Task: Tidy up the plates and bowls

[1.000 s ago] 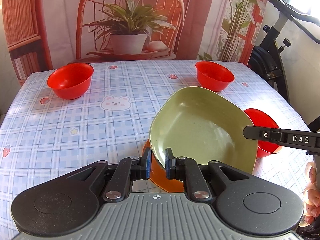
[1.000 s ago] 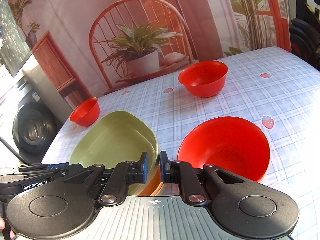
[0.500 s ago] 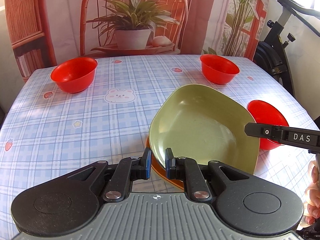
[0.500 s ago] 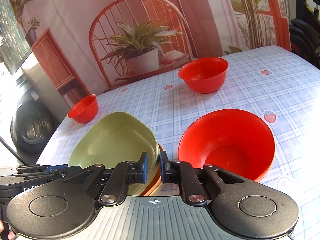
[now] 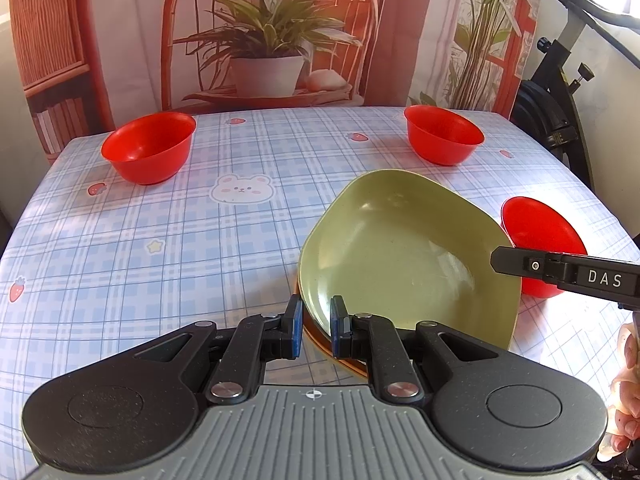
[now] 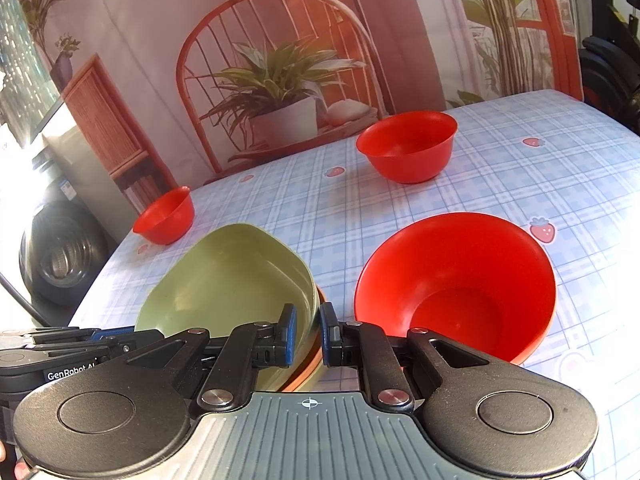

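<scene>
A green plate (image 5: 400,248) lies stacked on an orange plate (image 5: 320,346), of which only a thin edge shows. My left gripper (image 5: 316,330) is shut on the near rim of both plates. My right gripper (image 6: 308,334) is shut on the same stack (image 6: 232,284) from its right side, and its finger (image 5: 560,272) reaches in over the green plate. One red bowl (image 6: 456,280) stands just right of the stack. Two more red bowls stand at the far left (image 5: 148,148) and the far right (image 5: 444,134). Whether the stack rests on the cloth, I cannot tell.
The table (image 5: 160,248) has a blue checked cloth with a bear print. A printed backdrop of a chair and plant hangs behind it. An exercise bike (image 5: 560,92) stands off the table's right side. A person's hand (image 5: 628,364) holds the right gripper.
Both grippers keep their hold on the plates and have hardly moved. The views have shifted only slightly.
</scene>
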`<state>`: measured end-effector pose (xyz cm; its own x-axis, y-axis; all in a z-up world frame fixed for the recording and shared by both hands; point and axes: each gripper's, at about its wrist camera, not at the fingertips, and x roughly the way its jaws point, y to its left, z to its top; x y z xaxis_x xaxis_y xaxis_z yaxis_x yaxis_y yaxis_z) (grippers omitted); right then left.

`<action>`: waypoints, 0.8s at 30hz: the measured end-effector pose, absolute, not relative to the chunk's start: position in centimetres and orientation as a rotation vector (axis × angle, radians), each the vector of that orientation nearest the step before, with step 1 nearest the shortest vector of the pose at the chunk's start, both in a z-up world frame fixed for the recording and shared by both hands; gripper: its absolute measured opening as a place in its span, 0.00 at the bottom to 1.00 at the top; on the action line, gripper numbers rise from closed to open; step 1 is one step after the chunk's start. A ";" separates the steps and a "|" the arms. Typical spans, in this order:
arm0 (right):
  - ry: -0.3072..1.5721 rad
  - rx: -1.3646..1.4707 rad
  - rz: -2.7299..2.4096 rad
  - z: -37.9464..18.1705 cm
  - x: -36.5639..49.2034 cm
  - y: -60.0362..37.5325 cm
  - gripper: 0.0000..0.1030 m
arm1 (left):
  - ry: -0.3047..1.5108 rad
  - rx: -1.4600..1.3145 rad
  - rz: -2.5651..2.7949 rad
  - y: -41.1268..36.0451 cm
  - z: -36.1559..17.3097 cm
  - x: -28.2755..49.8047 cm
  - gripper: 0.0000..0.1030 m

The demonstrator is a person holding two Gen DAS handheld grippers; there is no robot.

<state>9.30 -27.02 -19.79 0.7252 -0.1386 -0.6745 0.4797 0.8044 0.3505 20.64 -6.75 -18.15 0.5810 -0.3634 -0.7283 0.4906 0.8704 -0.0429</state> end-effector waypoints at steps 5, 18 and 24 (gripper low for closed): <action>0.682 0.503 -0.359 -19.9 9.4 -26.7 0.13 | 0.805 0.181 -0.500 -6.7 -18.2 20.7 0.15; 0.662 0.459 -0.372 -19.7 9.4 -26.7 0.17 | 0.785 0.165 -0.463 -6.3 -17.9 20.7 0.15; 0.686 0.463 -0.384 -20.2 9.4 -26.8 0.17 | 0.796 0.163 -0.450 -6.3 -18.2 20.7 0.15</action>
<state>9.43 -26.79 -20.16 0.7118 -0.1845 -0.6777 0.4810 0.8312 0.2789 20.65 -6.30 -18.18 0.6110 -0.3281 -0.7204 0.4487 0.8933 -0.0262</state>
